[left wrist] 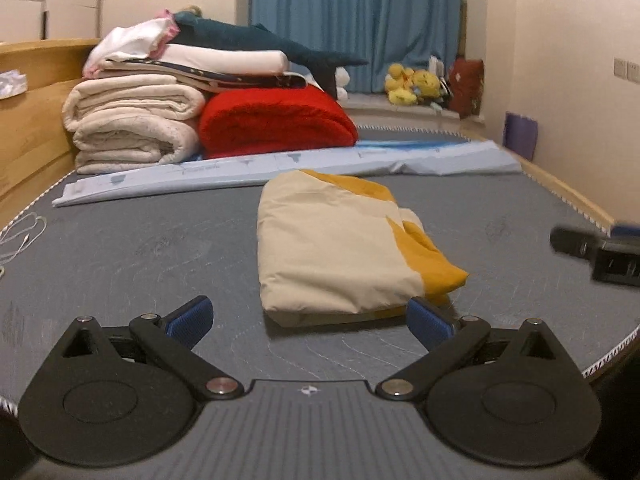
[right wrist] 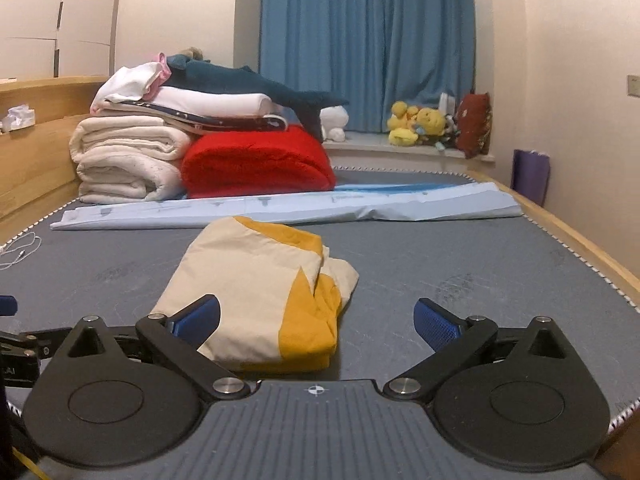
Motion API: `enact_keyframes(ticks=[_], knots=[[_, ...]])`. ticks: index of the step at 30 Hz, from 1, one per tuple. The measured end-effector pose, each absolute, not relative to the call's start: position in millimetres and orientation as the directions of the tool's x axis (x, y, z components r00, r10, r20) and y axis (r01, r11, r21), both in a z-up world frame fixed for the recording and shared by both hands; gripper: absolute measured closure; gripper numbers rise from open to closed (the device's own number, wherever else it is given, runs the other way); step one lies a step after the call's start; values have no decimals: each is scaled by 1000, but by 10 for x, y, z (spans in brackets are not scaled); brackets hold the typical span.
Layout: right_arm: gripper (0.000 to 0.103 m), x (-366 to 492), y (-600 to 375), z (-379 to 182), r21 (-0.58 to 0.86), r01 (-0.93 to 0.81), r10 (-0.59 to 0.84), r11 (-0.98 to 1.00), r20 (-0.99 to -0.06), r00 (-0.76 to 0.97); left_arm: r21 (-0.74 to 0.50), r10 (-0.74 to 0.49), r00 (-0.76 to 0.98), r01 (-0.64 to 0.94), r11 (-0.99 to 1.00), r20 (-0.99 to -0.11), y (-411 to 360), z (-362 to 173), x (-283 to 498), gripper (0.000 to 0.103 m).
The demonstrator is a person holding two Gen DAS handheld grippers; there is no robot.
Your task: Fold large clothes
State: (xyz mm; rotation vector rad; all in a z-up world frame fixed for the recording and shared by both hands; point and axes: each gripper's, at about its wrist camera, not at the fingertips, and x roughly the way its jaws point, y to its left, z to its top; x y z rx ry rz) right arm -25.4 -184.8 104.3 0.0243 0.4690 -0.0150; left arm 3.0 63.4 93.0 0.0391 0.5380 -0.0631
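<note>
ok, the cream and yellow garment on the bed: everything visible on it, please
The garment is folded into a compact, roughly rectangular bundle, mostly cream with mustard-yellow panels along its right side and far edge. It looks like thin woven cloth, lightly creased. It lies flat on the grey mattress. Neither open gripper holds it: left gripper, right gripper.
</note>
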Motion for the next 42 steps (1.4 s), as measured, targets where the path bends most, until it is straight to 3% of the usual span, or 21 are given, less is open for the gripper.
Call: enact_keyframes(ticks=[3,5,42], knots=[[1,-392,-1819,837,53,60,-25,997,-513,858,7,-37,857,47,999,-514,637,748,-82,0],[1,-344,-1819,755,62,65,-20,996,-555,832,-4,-24,827,26,1000,-562,627,655,-26,0],[1,-165,-1487,652,53,-43,65,998,-551,832,-42,-41,805,20,999,-592,563,492,199,0]])
